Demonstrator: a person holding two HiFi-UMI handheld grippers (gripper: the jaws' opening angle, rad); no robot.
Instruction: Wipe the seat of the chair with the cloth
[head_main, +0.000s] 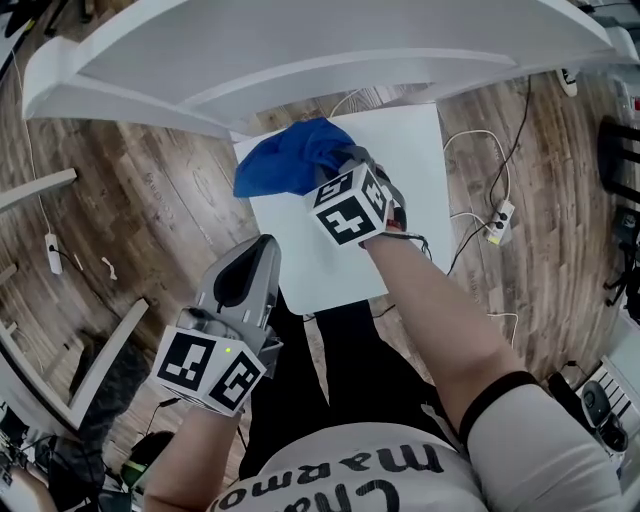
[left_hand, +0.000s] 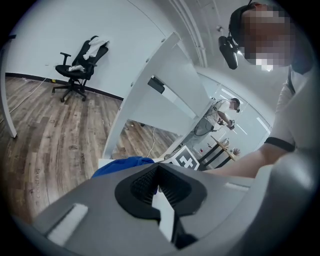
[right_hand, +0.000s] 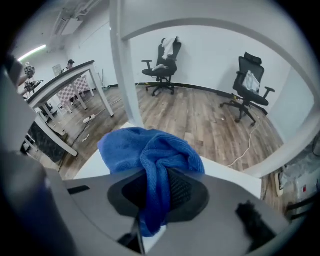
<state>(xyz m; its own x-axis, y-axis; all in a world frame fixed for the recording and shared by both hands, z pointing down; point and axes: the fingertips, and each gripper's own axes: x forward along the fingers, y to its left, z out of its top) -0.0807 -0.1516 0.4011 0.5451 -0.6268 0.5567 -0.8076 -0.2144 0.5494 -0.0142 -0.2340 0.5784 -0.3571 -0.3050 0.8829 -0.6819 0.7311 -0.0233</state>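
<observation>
The chair's white square seat (head_main: 410, 150) lies in front of me in the head view, below its white curved backrest (head_main: 300, 55). A crumpled blue cloth (head_main: 288, 160) rests on the seat's far left part. My right gripper (head_main: 352, 162) is shut on the cloth (right_hand: 150, 150), and a fold is pinched between its black pads (right_hand: 182, 192). My left gripper (head_main: 262, 248) hovers by the seat's left front corner. It is shut and holds nothing. In the left gripper view the left gripper (left_hand: 158, 175) points toward the cloth (left_hand: 122, 164) and the right gripper's marker cube (left_hand: 186, 161).
White cables and a power strip (head_main: 497, 222) lie on the wooden floor right of the seat. White table legs (head_main: 100, 365) stand at the left. Two black office chairs (right_hand: 162, 62) (right_hand: 250, 82) stand by the far wall. My dark-trousered legs are against the seat's front edge.
</observation>
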